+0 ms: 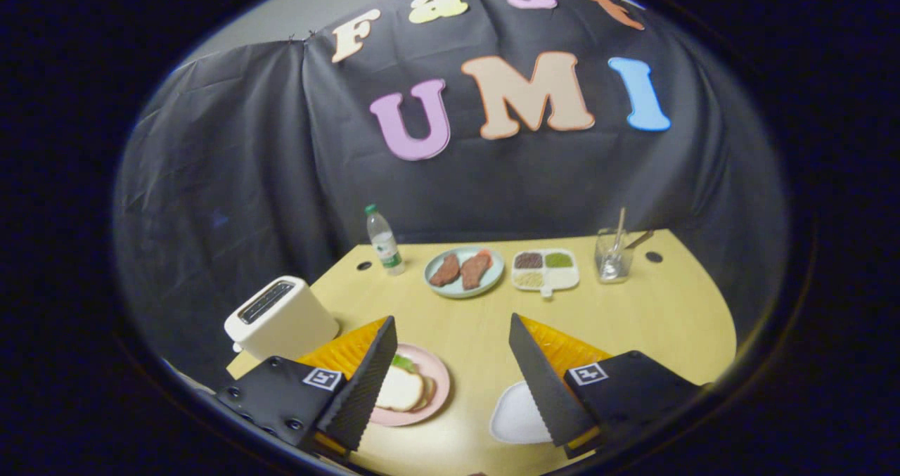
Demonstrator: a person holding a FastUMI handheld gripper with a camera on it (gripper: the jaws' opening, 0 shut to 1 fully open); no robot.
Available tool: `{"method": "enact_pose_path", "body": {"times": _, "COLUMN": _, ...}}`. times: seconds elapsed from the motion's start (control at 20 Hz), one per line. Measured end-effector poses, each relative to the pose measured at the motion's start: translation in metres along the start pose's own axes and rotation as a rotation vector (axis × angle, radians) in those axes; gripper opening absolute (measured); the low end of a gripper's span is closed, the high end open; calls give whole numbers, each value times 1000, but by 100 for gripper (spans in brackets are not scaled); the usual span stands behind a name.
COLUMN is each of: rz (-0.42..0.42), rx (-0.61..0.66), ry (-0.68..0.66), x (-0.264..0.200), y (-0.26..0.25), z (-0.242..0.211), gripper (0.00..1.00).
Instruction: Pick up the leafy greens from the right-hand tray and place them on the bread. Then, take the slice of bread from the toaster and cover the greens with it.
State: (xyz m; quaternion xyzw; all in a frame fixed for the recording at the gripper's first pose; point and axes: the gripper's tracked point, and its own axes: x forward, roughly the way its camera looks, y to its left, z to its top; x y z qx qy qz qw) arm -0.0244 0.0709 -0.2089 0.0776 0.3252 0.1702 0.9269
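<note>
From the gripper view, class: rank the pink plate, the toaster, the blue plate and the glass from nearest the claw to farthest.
The claw is open, holding nothing.
1. Pink plate: between the fingers, by the left one.
2. Toaster: beyond the left finger.
3. Blue plate: far, straight ahead.
4. Glass: far right, by the wall.

The yellow worktop holds a white toaster and, near the toaster, a pink plate with bread. Farther from the toaster stand a bottle, a blue plate, a small tray, a glass and a white tray.

Toaster left of the plate bearing bread; bottle behind them.
</note>
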Motion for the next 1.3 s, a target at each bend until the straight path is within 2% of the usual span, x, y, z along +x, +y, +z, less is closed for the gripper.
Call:
{"method": "enact_pose_path", "body": {"times": 0.25, "rz": -149, "rx": -141, "ry": -204, "x": -29, "y": -44, "z": 59, "gripper": 100}}
{"method": "enact_pose_path", "body": {"times": 0.5, "rz": -163, "rx": -159, "ry": -341, "x": -45, "y": -39, "z": 92, "gripper": 100}}
{"method": "enact_pose_path", "body": {"times": 0.8, "rz": -230, "rx": -152, "ry": -407, "x": -56, "y": -50, "z": 109, "gripper": 100}}
{"method": "enact_pose_path", "body": {"times": 1.3, "rz": -259, "rx": -160, "ry": -438, "x": -60, "y": -54, "z": 121, "gripper": 100}}
